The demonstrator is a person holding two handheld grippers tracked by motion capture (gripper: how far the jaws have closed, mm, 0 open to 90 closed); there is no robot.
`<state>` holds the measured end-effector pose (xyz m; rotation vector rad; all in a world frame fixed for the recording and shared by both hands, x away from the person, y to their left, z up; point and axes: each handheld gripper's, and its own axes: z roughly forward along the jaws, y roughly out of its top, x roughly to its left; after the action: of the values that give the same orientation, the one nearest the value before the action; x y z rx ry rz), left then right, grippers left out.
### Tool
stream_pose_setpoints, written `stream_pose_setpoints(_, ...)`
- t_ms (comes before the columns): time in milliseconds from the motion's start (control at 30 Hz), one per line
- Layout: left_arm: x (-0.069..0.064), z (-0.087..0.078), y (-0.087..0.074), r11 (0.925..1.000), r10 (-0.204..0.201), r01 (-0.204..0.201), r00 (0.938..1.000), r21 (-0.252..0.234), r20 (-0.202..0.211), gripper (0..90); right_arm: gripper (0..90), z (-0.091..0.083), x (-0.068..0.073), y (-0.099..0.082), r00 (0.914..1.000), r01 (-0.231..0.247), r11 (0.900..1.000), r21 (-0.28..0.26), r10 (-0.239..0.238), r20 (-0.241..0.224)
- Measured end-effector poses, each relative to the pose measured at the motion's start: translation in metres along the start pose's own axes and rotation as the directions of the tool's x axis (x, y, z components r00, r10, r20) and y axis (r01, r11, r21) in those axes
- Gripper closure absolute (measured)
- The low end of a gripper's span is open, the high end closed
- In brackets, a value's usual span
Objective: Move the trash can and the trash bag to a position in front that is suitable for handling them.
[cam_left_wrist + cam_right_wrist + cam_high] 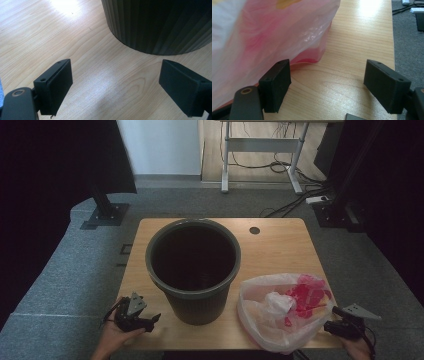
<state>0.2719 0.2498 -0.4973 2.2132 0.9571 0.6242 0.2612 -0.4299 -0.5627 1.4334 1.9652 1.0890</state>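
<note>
Dark bin (193, 270) mid-table; plastic bag (280, 307) w/ red and white stuff lies just right of it. My right gripper (334, 319) is nearer – bag's edge beside its left jaw. Left gripper (150, 320) sits left of bin. Both wide open, empty.

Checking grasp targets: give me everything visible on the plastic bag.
The plastic bag is thin, translucent and whitish, crumpled, lying slumped on the wooden table at its near right corner, right of the dark bin. Inside show red or pink contents and a white crumpled wad. It bulges, with its near side at the table's near edge. The right gripper, open, sits just beside it; contact is unclear.
</note>
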Motion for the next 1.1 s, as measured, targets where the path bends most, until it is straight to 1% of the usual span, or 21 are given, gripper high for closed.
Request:
stream_pose_setpoints(67, 0.0, 0.0, 0.0, 1.0, -0.003, 0.003, 1.0, -0.004, 0.001, 11.8, 21.3, 0.001, 0.0, 0.0, 1.0, 0.003, 1.0, 0.004, -0.003, -0.002)
stream_pose_setpoints(233, 0.001, -0.003, 0.0, 0.9998, -0.015, 0.015, 0.9998, -0.009, 0.008, 11.6, 21.5, 0.001, -0.001, 0.0, 0.9999, -0.008, 1.0, 0.003, 0.008, -0.006)
stream_pose_setpoints(333, 0.0, -0.007, 0.001, 0.9993, -0.025, 0.025, 0.9996, -0.026, 0.009, 11.4, 21.6, 0.0, -0.001, -0.001, 0.9998, -0.016, 0.9999, -0.003, 0.016, -0.01)
stream_pose_setpoints(433, -0.002, -0.01, 0.003, 0.9989, -0.025, 0.025, 0.9996, -0.039, 0.012, 11.3, 21.6, 0.0, -0.002, 0.0, 0.9997, -0.018, 0.9998, 0.0, 0.018, -0.018)
stream_pose_setpoints(533, -0.006, -0.014, 0.005, 0.9989, -0.015, 0.016, 0.9999, -0.045, 0.004, 11.2, 21.6, 0.002, -0.003, 0.001, 0.9996, -0.023, 0.9997, 0.013, 0.023, -0.017)
stream_pose_setpoints(700, -0.011, -0.02, 0.013, 0.9948, -0.009, 0.012, 0.9994, -0.102, 0.034, 11.2, 21.6, 0.001, -0.003, 0.0, 0.9995, -0.024, 0.9997, 0.01, 0.024, -0.021)
stream_pose_setpoints(767, -0.015, -0.021, 0.015, 0.9943, 0.005, -0.001, 0.999, -0.107, 0.043, 11.2, 21.6, 0.002, -0.004, 0.0, 0.9993, -0.026, 0.9996, 0.012, 0.026, -0.026)
stream_pose_setpoints(833, -0.02, -0.023, 0.017, 0.9932, 0.016, -0.011, 0.999, -0.116, 0.041, 11.2, 21.6, 0.002, -0.004, 0.001, 0.9992, -0.027, 0.9996, 0.013, 0.027, -0.028)
stream_pose_setpoints(967, -0.026, -0.027, 0.023, 0.9889, 0.033, -0.026, 0.9983, -0.146, 0.049, 11.2, 21.6, 0.002, -0.003, 0.0, 0.9993, -0.023, 0.9996, 0.013, 0.024, -0.027)
stream_pose_setpoints(1000, -0.027, -0.028, 0.024, 0.9885, 0.034, -0.026, 0.9979, -0.149, 0.055, 11.2, 21.6, 0.002, -0.003, 0.0, 0.9993, -0.024, 0.9996, 0.013, 0.024, -0.028)
stream_pose_setpoints(1100, -0.031, -0.028, 0.026, 0.9878, 0.046, -0.037, 0.9976, -0.151, 0.052, 11.2, 21.6, 0.002, -0.004, 0.0, 0.9993, -0.026, 0.9996, 0.013, 0.026, -0.027)
